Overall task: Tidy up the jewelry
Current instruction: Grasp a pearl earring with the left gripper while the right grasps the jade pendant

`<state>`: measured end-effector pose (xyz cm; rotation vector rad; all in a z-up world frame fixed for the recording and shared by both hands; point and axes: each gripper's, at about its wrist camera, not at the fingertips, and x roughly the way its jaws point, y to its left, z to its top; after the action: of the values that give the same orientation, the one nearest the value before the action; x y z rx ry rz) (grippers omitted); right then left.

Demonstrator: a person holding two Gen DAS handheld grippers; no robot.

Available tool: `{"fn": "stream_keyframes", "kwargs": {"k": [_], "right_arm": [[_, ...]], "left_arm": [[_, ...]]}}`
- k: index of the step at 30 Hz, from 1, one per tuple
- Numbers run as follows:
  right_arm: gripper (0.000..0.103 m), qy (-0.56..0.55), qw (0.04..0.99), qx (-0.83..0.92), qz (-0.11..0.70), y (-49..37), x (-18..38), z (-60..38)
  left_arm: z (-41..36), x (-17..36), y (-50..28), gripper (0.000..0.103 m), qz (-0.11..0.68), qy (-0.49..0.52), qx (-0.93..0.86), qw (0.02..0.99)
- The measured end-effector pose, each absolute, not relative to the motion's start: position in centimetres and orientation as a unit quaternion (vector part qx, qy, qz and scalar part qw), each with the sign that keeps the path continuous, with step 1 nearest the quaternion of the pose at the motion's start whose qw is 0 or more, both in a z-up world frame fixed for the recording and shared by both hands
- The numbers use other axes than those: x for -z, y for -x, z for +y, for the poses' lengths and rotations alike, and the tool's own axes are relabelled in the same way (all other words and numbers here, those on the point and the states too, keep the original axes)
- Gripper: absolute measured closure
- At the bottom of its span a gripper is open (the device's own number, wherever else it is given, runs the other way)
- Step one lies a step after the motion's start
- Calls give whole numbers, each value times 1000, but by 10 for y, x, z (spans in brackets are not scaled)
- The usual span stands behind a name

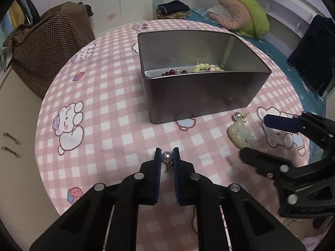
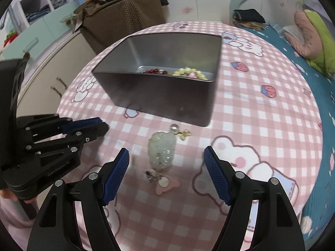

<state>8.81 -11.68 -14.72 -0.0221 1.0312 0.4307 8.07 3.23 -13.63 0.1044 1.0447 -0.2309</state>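
My left gripper [image 1: 167, 151] is shut on a pearl earring [image 1: 166, 157] with a small gold dangle, just above the pink checked tablecloth. A grey metal tin [image 1: 201, 96] stands behind it and holds a dark red bead bracelet [image 1: 173, 72] and a pale yellow bead bracelet [image 1: 206, 67]. My right gripper [image 2: 166, 152] is open, over a pale green jade pendant [image 2: 161, 151]. Beyond the pendant lies a second pearl earring [image 2: 178, 130] with a gold charm. A small pink charm with a silver clasp [image 2: 164, 183] lies between my right fingers.
The round table [image 1: 100, 108] has its edge at the left and the near side. A brown dotted bag [image 1: 50, 41] sits beyond it on a cabinet. A bed with a teal cover and pillows [image 1: 242, 14] lies at the right.
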Motion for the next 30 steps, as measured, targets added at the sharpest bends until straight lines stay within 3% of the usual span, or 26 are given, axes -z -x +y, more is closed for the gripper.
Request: {"fn": "stream_keyframes", "kwargs": {"k": [3,5,8,9,10,30], "right_arm": [[32,8,842,-212,495,-91,151,-110],[37,15,846,-212,490,-91,152,-107],[56,33,852,-226,472,-93,153,-102],[70,34,855,-221,468,-95,154,-103],[72,35,855,-217,469,-97,153,-104],[72,11,860,-219,462,-94,134,-114]], "left_arm": [[35,136,-81,94,502,-30,125,855],[37,135,-79,94,501,-24,131,855],[39,133,-77,94,498,-15,137,856],[40,133,-76,94,496,-13,138,857],[40,132,-76,94,495,-11,138,858],[49,115,-73,94,473,2,148,869]]}}
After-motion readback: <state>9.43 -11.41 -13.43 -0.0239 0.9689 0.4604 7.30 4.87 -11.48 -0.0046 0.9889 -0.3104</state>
